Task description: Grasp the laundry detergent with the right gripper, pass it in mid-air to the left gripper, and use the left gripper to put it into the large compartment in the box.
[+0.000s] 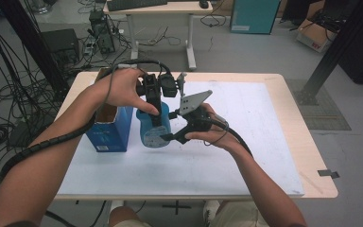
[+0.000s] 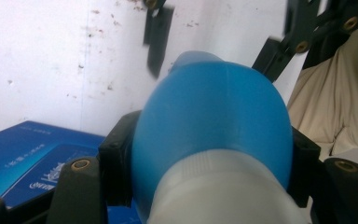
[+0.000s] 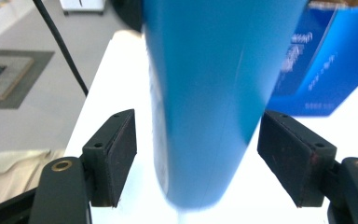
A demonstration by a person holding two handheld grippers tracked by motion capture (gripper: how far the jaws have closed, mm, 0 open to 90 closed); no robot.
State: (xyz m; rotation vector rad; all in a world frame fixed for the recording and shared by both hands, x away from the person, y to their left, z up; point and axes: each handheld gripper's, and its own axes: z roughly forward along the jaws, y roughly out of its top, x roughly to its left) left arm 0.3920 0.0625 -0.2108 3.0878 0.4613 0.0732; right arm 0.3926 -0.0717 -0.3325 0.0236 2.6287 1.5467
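Note:
A blue bottle [image 1: 152, 128] with a white neck stands on the white mat [image 1: 246, 142], right beside an open blue box [image 1: 108, 128]. My left gripper [image 1: 156, 113] comes down from above and is shut on the bottle's top. In the left gripper view the blue shoulder [image 2: 214, 116] and white neck sit between the jaws of the left gripper [image 2: 209, 161]. My right gripper [image 1: 171, 137] is low at the bottle's right side. In the right gripper view the right gripper [image 3: 200, 156] is open, its pads [image 3: 119, 151] standing clear on both sides of the bottle [image 3: 209, 88].
The blue box [image 3: 319, 65] shows just behind the bottle and lies beside it [image 2: 23, 158] in the left gripper view. The wooden table [image 1: 307, 142] extends past the mat. A desk [image 1: 160, 9], cables and cartons stand on the floor beyond.

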